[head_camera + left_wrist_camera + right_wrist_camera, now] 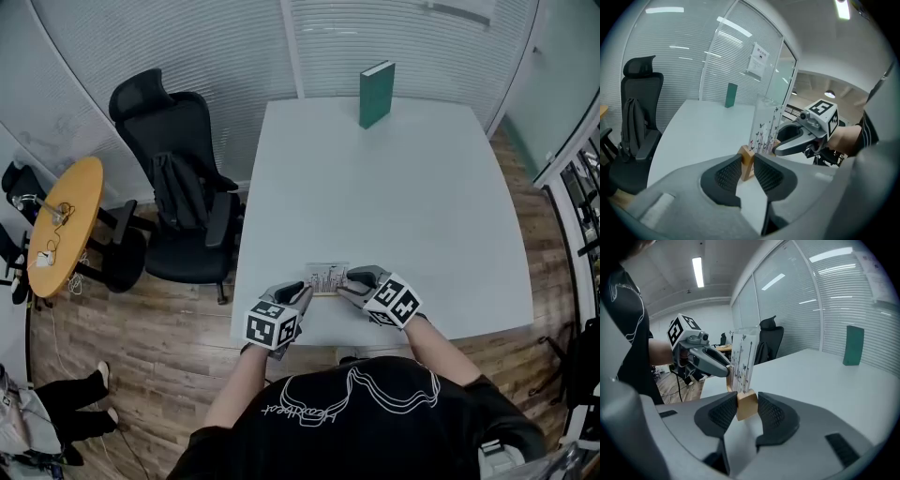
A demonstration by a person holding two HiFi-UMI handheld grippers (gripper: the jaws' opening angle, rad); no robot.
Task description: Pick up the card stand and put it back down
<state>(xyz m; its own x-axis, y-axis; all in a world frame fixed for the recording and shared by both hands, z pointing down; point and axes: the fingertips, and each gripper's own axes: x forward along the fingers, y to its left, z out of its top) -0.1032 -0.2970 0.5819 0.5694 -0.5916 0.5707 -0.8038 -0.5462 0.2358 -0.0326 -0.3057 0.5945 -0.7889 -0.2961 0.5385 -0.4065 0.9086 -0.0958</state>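
The card stand [327, 278] is a clear sheet printed with small figures, set in a wooden base bar. It stands near the front edge of the white table [394, 206]. My left gripper [302, 292] is shut on the bar's left end, and the wood sits between its ribbed pads [727, 172]. The right gripper [349, 289] is shut on the bar's other end. In the left gripper view the sheet [764, 126] rises past my jaws, with the right gripper [787, 140] behind it. I cannot tell whether the base touches the table.
A green book [376, 94] stands upright at the table's far edge. A black office chair [178, 187] is left of the table, with a round wooden table [64, 225] beyond it. A person's legs [75, 398] show at lower left. Glass walls with blinds close the back.
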